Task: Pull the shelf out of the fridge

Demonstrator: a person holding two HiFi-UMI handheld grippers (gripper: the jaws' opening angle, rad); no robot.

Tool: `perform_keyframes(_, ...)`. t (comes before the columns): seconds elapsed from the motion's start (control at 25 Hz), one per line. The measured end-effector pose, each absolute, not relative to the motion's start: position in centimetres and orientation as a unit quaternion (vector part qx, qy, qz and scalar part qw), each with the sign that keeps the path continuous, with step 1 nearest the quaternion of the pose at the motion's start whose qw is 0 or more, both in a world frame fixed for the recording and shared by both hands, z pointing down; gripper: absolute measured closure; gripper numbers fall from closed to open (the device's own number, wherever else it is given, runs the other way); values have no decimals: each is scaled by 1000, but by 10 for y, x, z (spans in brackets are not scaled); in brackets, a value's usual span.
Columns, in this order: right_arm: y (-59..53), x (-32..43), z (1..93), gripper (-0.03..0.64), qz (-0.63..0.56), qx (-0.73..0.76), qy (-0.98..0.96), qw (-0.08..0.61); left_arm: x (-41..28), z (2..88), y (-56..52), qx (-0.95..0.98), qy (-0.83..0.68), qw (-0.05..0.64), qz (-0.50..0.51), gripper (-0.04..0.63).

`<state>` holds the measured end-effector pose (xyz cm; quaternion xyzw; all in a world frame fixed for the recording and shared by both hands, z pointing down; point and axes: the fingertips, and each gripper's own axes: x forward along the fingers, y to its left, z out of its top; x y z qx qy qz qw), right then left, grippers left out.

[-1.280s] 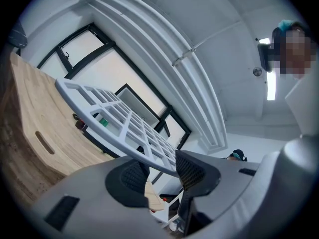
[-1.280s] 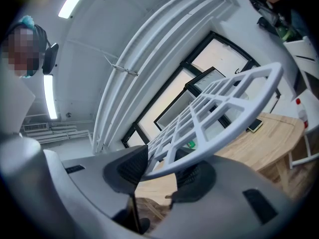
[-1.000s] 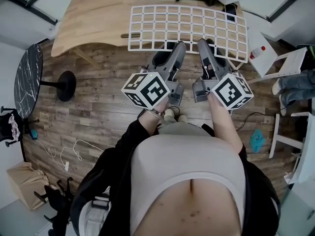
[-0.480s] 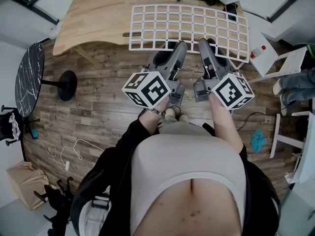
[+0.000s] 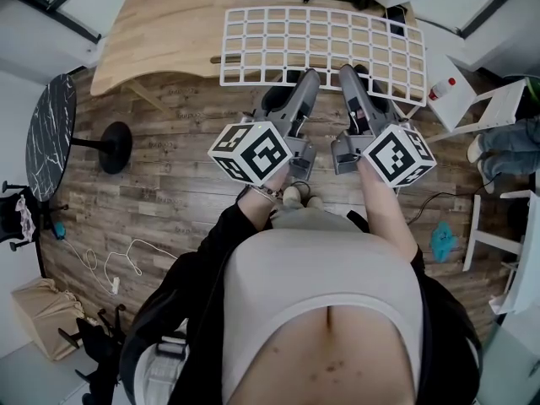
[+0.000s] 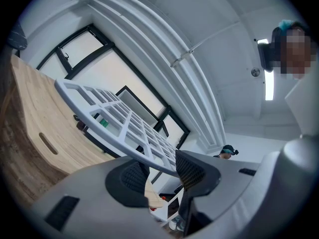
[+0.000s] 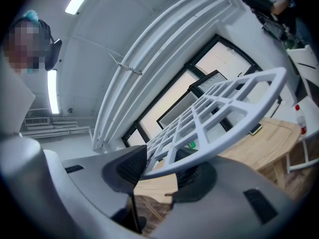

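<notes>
A white grid shelf (image 5: 321, 45) hangs flat above the edge of a wooden table (image 5: 160, 32). My left gripper (image 5: 305, 79) and right gripper (image 5: 348, 76) stand side by side at its near edge, each shut on that rim bar. In the left gripper view the shelf (image 6: 114, 116) runs up to the left from between the ribbed pads (image 6: 192, 171) of the left gripper (image 6: 159, 164). In the right gripper view the shelf (image 7: 224, 108) stretches up to the right from the right gripper (image 7: 159, 166), whose pads (image 7: 130, 166) clamp its edge bar. No fridge shows in any view.
A black round side table (image 5: 46, 133) stands at the left over the wood floor. At the right are a white stool (image 5: 477, 108), a bottle with a red cap (image 5: 440, 89) and another person's legs (image 5: 506, 146). Cables (image 5: 110, 260) lie on the floor at the lower left.
</notes>
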<state>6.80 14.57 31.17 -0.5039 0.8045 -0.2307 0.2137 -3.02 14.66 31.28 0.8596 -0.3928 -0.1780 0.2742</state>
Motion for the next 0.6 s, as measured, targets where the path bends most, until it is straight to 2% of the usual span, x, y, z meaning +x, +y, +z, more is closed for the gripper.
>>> perform_keyframes(0.6, 141, 61, 314, 448, -231, -504, 805, 210, -37, 316, 142, 857, -395, 279, -179, 429)
